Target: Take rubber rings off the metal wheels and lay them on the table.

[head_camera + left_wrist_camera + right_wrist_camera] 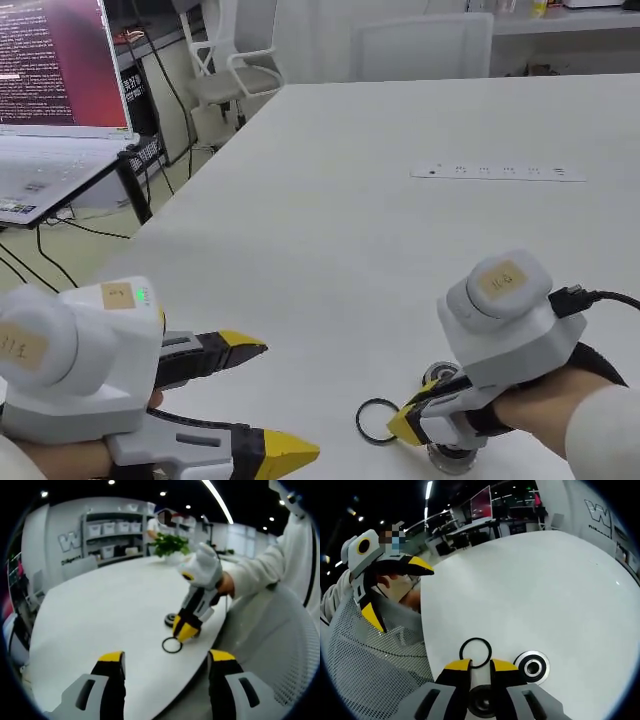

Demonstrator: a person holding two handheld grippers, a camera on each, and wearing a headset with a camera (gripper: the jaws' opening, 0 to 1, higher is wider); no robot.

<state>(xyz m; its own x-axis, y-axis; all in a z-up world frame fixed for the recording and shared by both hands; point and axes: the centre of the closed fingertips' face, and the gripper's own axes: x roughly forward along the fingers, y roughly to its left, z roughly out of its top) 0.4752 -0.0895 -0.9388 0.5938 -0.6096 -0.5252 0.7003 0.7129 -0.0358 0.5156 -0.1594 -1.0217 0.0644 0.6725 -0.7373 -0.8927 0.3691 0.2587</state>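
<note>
Head view. The left gripper (268,398) hangs off the near left corner of the worktop (350,230). Its jaws are spread wide and hold nothing, likely parked as the spare hand. The right gripper (405,428) tips down near the near edge, its yellow tip just beside a rubber ring (358,421) lying flat on the worktop. One metal wheel (440,375) peeks out behind it, and a second wheel (450,458) sits under its body.

Left gripper view. The gripper's own jaws (166,656) are released, with bare worktop and the near edge between them. Ahead, the right gripper (182,632) noses down at the rubber ring (163,645), and the metal wheel (170,620) is just behind.

Right gripper view. The gripper's own jaws (481,666) are drawn close with a slim gap and nothing at the tips. The rubber ring (475,639) lies just past them, so it looks laid down already. The second wheel (481,700) shows low between the fingers; I cannot tell whether they pinch it. The metal wheel (532,666), just right of the jaws, looks stripped. The left gripper (400,594) gapes off the edge.
</note>
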